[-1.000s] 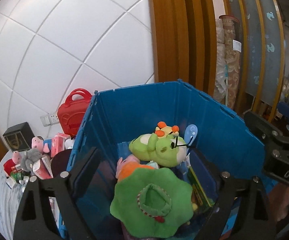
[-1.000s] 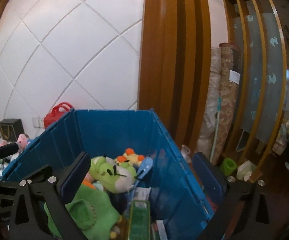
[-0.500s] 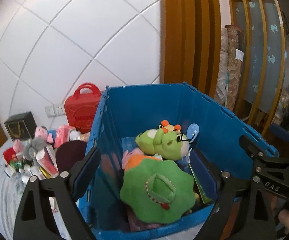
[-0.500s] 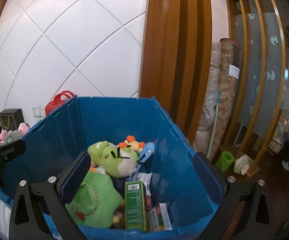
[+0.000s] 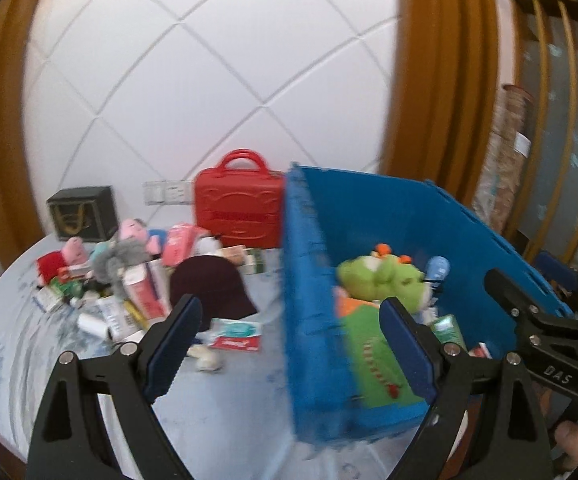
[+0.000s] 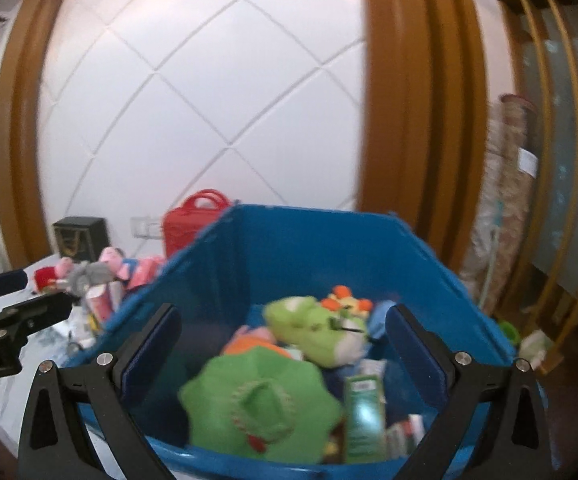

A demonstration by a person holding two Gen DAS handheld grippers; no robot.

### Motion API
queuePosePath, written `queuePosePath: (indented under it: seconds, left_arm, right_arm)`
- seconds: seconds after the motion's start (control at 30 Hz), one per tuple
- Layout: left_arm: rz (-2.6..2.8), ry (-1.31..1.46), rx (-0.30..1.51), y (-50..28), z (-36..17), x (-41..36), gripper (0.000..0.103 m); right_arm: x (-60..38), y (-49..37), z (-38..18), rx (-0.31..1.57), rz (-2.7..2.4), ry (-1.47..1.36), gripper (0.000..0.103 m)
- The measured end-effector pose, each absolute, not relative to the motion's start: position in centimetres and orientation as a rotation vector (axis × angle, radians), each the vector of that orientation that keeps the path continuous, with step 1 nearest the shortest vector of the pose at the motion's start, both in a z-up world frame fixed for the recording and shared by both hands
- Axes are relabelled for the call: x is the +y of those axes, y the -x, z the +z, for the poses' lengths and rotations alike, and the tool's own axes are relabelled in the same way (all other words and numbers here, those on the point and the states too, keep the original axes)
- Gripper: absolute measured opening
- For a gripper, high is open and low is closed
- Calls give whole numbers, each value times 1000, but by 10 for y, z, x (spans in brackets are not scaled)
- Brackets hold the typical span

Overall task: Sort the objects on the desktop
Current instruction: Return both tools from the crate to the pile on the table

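Both the left gripper [image 5: 289,334] and the right gripper [image 6: 283,344] are held spread and empty above the blue bin [image 6: 301,256].

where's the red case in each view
Left wrist view: the red case stands upright against the white wall, left of the blue bin, upper centre of the picture.
Right wrist view: the red case peeks out behind the bin's left wall, left of centre.
Shared landmark: the black box further left along the same wall.
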State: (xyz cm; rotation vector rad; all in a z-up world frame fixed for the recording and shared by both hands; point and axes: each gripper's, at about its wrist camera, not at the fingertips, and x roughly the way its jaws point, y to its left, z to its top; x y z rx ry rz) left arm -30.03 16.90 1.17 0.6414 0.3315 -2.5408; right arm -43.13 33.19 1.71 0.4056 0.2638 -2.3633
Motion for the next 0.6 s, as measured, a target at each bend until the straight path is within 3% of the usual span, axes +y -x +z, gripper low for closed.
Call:
queuePosePath:
  seconds: [0.37, 0.6]
  left_arm:
    - [-2495, -623, 391, 215, -7, 34, 91]
    - [-2421, -719, 392, 174, -40, -74, 91]
  right_arm:
    - [209, 334, 28, 292, -2295, -327, 103]
    - [103, 293, -1, 321, -2270, -457, 103]
